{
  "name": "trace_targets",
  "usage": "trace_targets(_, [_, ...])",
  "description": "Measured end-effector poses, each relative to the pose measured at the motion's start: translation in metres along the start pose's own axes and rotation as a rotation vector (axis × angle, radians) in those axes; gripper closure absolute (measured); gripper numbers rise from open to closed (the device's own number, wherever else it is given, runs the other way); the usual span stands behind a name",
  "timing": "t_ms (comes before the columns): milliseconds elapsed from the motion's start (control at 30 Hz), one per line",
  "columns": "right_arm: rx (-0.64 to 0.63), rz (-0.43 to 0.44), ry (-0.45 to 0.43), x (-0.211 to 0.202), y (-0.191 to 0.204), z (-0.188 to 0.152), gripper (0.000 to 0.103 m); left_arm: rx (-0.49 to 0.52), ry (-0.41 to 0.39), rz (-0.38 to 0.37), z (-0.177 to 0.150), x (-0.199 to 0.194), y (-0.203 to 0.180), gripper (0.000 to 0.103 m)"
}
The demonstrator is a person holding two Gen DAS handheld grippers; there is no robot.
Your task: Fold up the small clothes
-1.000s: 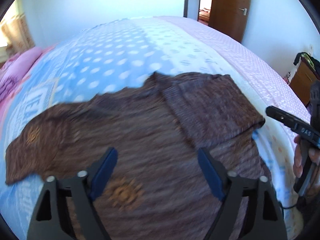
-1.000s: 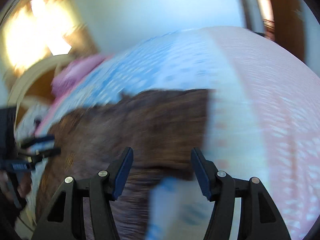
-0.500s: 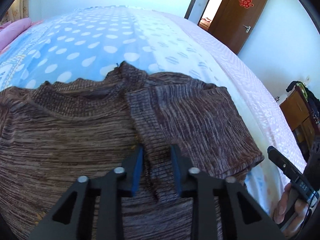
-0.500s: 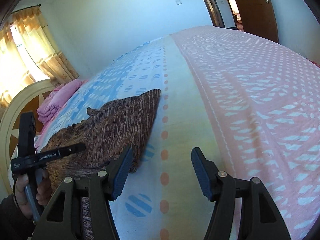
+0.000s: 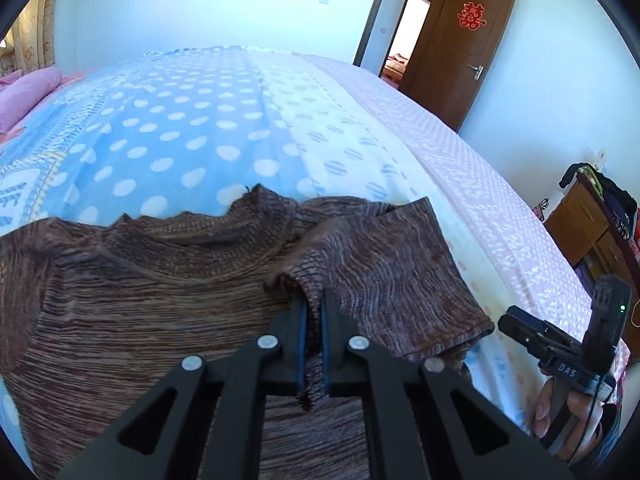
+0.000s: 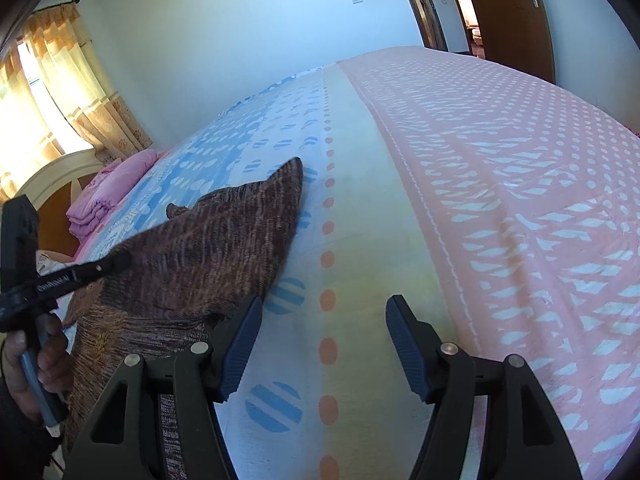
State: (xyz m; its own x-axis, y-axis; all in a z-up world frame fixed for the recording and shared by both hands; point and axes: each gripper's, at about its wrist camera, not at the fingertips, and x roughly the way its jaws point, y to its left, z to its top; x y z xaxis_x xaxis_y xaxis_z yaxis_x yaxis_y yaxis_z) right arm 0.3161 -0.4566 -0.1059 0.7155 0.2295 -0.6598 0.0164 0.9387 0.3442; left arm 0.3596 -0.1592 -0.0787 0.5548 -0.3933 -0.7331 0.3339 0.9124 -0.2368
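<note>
Jaws first: my left gripper (image 5: 313, 340) is clamped on a pinched ridge of the brown knit sweater (image 5: 140, 300), the fabric standing up in a thin fold between the blue pads. From that pinch the folded-over sleeve panel (image 5: 384, 268) runs away to the right and far, its cuff edge lying toward the near right, while the collar (image 5: 192, 236) sits just beyond and to the left. The sweater's body spreads wide to the left of the grip, lying flat on the polka-dot bedspread (image 5: 192, 132).

My right gripper (image 6: 324, 344) hangs with its jaws well apart and nothing between them — only the pale strip of bedspread under it. The sweater lies to its left; the near corner of the fold sits just beside the left finger (image 6: 240, 344), whether touching I cannot tell.

So I judge the left hand is the one that owns the cloth, and the next fold would carry that pinched edge leftward across the body — the right hand is near enough to take the near right corner.
</note>
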Motion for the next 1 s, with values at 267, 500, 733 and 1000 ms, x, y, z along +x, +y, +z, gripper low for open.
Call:
trace_targets(267, [-0.008,-0.012,0.004,0.002,0.001,-0.001,0.035,-0.014,-0.022,0.039,0.001,-0.011,0.023,0.097])
trace_targets(500, [-0.017,-0.020,0.008,0.004,0.004,-0.001,0.035,-0.027,0.000,0.075,-0.015,-0.008,0.045,0.097])
trace_targets(733, [-0.024,-0.023,0.016,0.006,0.005,-0.001,0.032,-0.065,0.009,0.096,-0.025,0.002,0.057,0.097])
trace_targets(1000, [-0.034,-0.026,0.024,0.008,0.006,-0.001,0.030,-0.092,0.063,0.084,-0.030,0.009,0.066,0.089])
